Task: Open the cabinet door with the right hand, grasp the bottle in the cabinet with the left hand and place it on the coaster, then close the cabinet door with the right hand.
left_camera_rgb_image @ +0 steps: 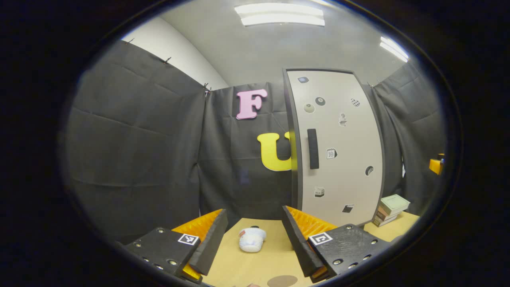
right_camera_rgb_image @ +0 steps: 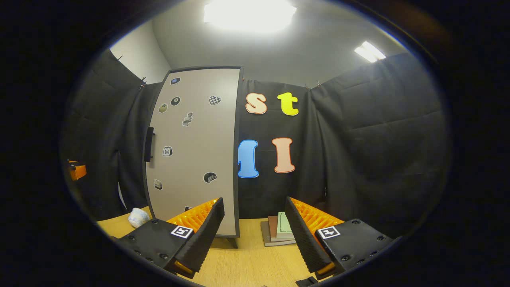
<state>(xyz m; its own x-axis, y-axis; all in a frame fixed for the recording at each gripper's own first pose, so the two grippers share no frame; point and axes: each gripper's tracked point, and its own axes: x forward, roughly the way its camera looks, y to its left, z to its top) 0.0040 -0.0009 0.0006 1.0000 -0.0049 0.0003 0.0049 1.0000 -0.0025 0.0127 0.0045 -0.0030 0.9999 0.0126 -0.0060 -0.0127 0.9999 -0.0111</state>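
Nearest, at bottom centre of the right gripper view, right gripper [right_camera_rgb_image: 254,223] spread wide over the table [right_camera_rgb_image: 247,265], holding nothing; at bottom centre of the left gripper view, left gripper [left_camera_rgb_image: 255,233] likewise agape and empty, coaster [left_camera_rgb_image: 282,281] just below. Beyond, small white object [left_camera_rgb_image: 252,239] mid-table, stacked books [right_camera_rgb_image: 277,229] lower centre. Farthest, cabinet door [right_camera_rgb_image: 195,151] shut, contents unseen, bottle presumably behind it. Best begun by squaring up to the dark handle [right_camera_rgb_image: 149,144] at left of centre, closing fully round it, then pulling
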